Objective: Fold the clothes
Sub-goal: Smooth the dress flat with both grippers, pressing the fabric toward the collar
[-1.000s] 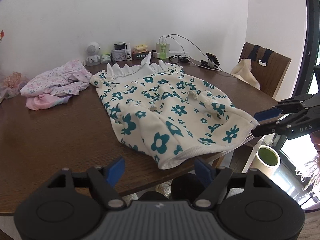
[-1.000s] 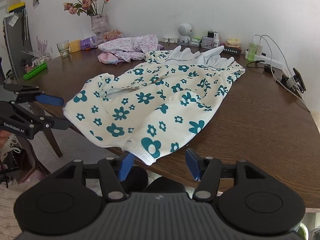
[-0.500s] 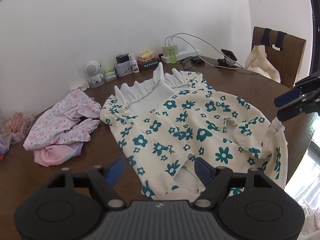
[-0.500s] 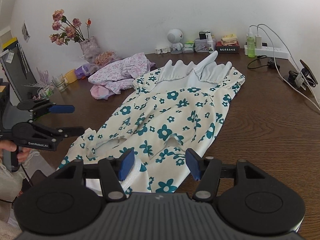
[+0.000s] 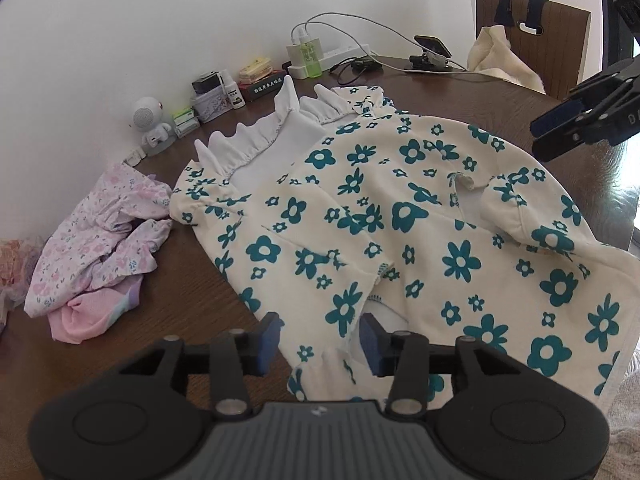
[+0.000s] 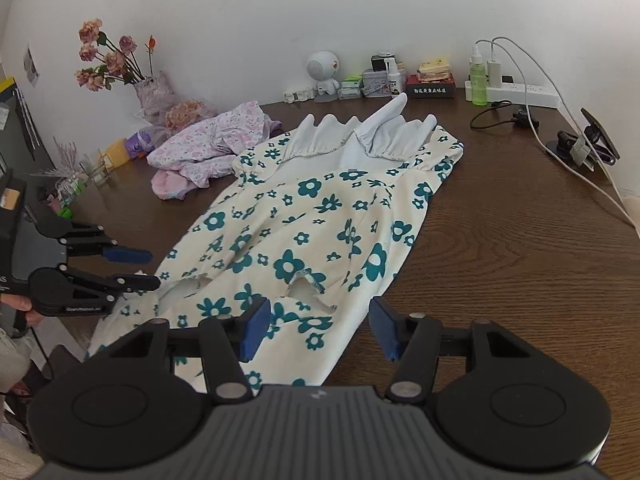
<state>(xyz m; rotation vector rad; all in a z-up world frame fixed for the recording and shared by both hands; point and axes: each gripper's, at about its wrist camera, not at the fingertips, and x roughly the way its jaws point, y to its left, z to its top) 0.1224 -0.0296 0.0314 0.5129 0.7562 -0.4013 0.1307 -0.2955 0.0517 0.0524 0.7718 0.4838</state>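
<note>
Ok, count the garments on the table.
3 visible: the floral dress spread across the middle, a crumpled lilac floral garment beside its collar, and a pink piece tucked under that. More may be hidden beneath.

The garment (image 5: 400,216) is cream with a teal flower print and a white ruffled collar (image 5: 276,128); the clothes heap (image 5: 100,240) is pink with a small floral pattern; the tabletop (image 6: 520,248) is dark brown wood grain.

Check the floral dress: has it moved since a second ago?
Yes. The dress slid farther onto the table, toward the wall; its hem overhung more earlier.
</note>
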